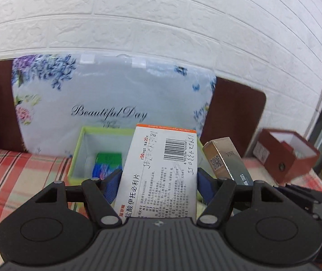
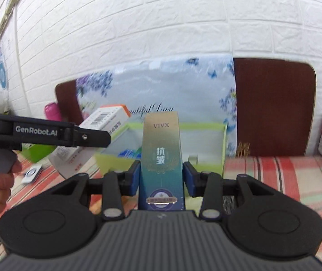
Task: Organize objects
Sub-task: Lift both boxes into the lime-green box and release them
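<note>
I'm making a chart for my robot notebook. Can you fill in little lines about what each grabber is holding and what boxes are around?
left gripper: shut on white medicine box
right gripper: shut on gold and teal VIVX box
green box: open, behind the grippers, green and blue packets inside
red box: open, far right
surface: red plaid cloth
behind: floral cushion, white brick wall

Bright, even room light with no hard shadows. Fisheye bending curves the white brick wall (image 1: 161, 22) and darkens the corners. Beyond the fingers everything smears with motion blur; print between them stays readable.
</note>
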